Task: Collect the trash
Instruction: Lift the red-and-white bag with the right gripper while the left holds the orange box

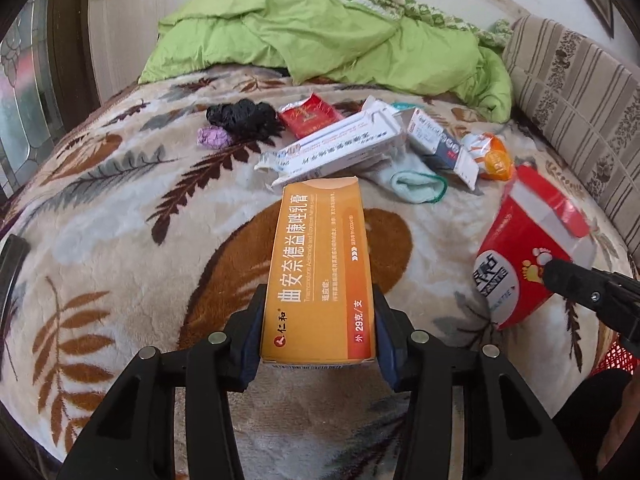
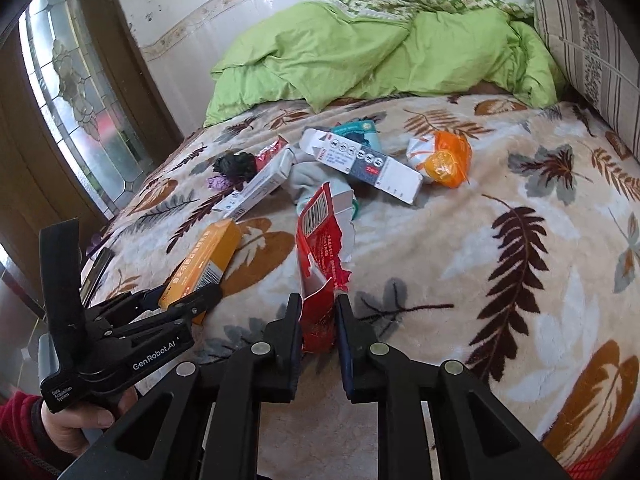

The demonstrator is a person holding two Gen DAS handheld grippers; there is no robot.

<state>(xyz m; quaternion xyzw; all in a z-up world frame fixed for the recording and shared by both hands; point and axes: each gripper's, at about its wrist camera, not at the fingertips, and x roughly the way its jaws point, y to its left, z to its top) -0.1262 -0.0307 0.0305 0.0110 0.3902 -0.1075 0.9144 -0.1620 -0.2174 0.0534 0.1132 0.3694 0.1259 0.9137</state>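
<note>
My left gripper [image 1: 319, 316] is shut on an orange medicine box [image 1: 320, 272], held above the leaf-patterned blanket; it also shows in the right wrist view [image 2: 204, 260], at the left. My right gripper [image 2: 319, 320] is shut on a torn red carton [image 2: 320, 256], which shows at the right of the left wrist view [image 1: 520, 264]. Loose trash lies further back on the bed: a long white box [image 1: 332, 144], a red cigarette pack [image 1: 310, 114], a black crumpled bag [image 1: 244, 116], a purple wad [image 1: 214, 138], a white-and-blue box [image 2: 360, 164] and an orange wrapper [image 2: 444, 160].
A pale green sock [image 1: 416, 186] lies among the trash. A green quilt [image 1: 332, 36] is heaped at the head of the bed, with a striped pillow [image 1: 580, 92] at the right. A glass-panelled door [image 2: 80, 92] stands to the left. A red mesh basket [image 1: 616, 356] shows at the right edge.
</note>
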